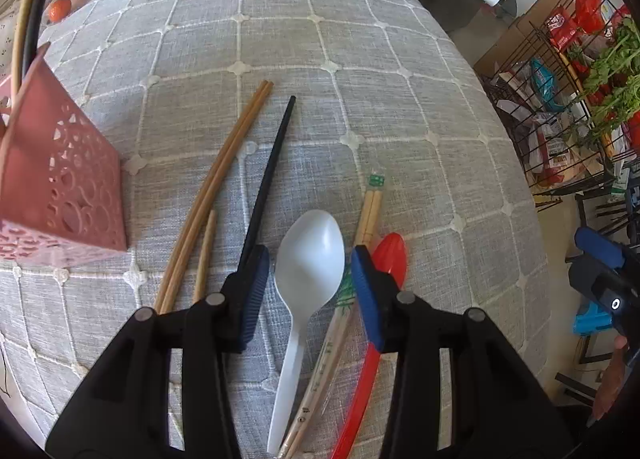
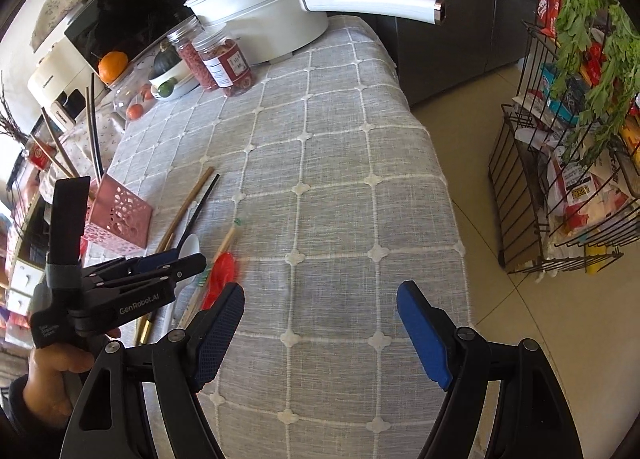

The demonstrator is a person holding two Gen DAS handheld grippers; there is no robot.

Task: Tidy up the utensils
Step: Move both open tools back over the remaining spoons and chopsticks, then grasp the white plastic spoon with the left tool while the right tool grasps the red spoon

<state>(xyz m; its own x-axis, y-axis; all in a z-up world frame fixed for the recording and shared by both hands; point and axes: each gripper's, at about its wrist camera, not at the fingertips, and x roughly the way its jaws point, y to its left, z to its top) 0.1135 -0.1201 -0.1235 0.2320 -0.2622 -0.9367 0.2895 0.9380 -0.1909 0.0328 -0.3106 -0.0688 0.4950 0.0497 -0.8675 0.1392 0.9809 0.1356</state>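
Between the fingers of your left tool (image 1: 308, 283) lies the white plastic spoon (image 1: 308, 271), bowl forward and handle running back under the tool toward you. The jaws stand spread, one pad on each side of the bowl, holding nothing. Close on the neck just behind the bowl, it seems the firmest place; the bowl itself is smooth and rounded and would likely slip out.

Just outside the right pad lie the wrapped bamboo chopsticks (image 1: 370, 211) and the red spoon (image 1: 390, 259), very near that finger. Keep the pad clear of them, or you may drag them along or pinch two things at once. Outside the left pad, the black chopstick (image 1: 276, 155) runs forward, then the brown chopsticks (image 1: 216, 179) beyond it.

Forward and to the left stands the pink perforated holder (image 1: 68, 179), already carrying some sticks as seen from the right wrist. That looks like the spoon's destination: lift straight up before swinging left.

Your right tool (image 2: 320, 319) hangs released over bare checked cloth on the surface (image 2: 340, 163), well right of the utensils.
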